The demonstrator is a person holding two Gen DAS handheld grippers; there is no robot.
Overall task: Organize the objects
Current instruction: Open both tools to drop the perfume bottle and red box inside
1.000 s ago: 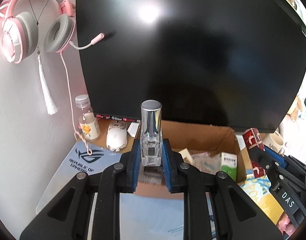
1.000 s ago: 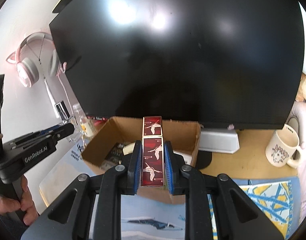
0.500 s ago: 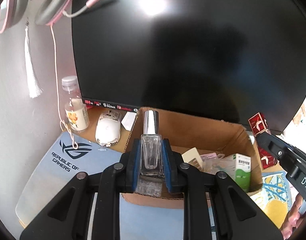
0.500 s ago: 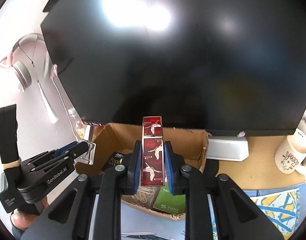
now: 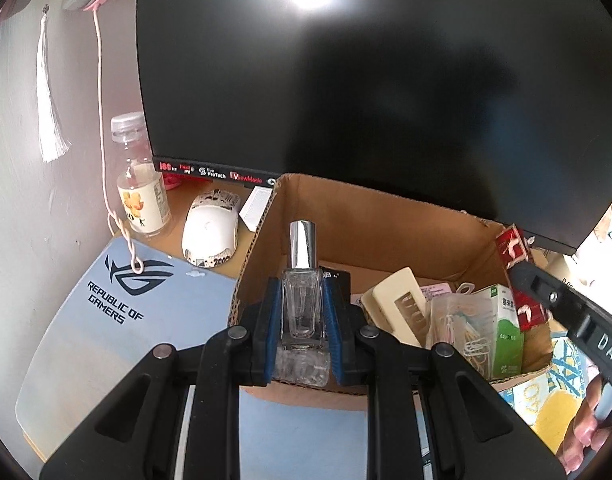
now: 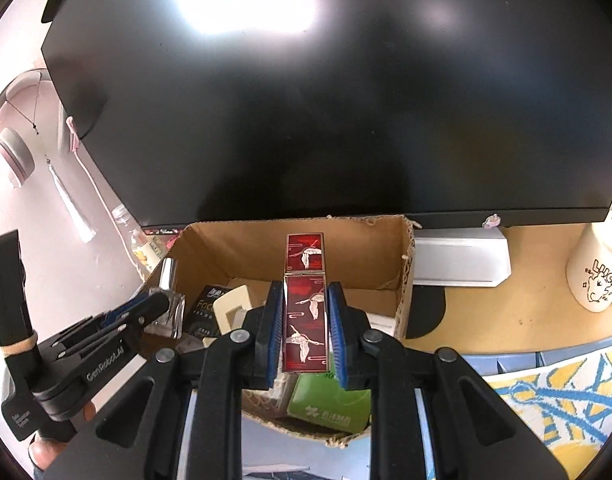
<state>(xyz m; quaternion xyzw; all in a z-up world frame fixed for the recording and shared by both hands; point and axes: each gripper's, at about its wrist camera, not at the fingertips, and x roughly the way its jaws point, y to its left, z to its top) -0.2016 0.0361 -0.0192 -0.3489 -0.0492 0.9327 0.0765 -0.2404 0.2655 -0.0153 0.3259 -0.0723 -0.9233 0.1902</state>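
Observation:
My left gripper (image 5: 302, 312) is shut on a clear glass perfume bottle (image 5: 302, 300) with a silver cap, held upright over the left end of an open cardboard box (image 5: 378, 220). The bottle also shows in the right wrist view (image 6: 171, 300). My right gripper (image 6: 305, 320) is shut on a slim red case with white cranes (image 6: 306, 300), held over the right part of the same box (image 6: 306, 236). The red case also shows in the left wrist view (image 5: 520, 276). The box holds a green carton (image 5: 504, 328), a bag of paper clips (image 5: 458, 328) and a cream clip (image 5: 402, 304).
A large black monitor (image 5: 366, 80) stands close behind the box. Left of the box are a white mouse (image 5: 210, 232), a small bottle (image 5: 140, 184) and a blue mouse pad (image 5: 118, 300). A white mug (image 6: 598, 272) stands at the right.
Both grippers have moved forward and down over the box, with the perfume bottle and the red case still held. The box now looks larger and closer in both views.

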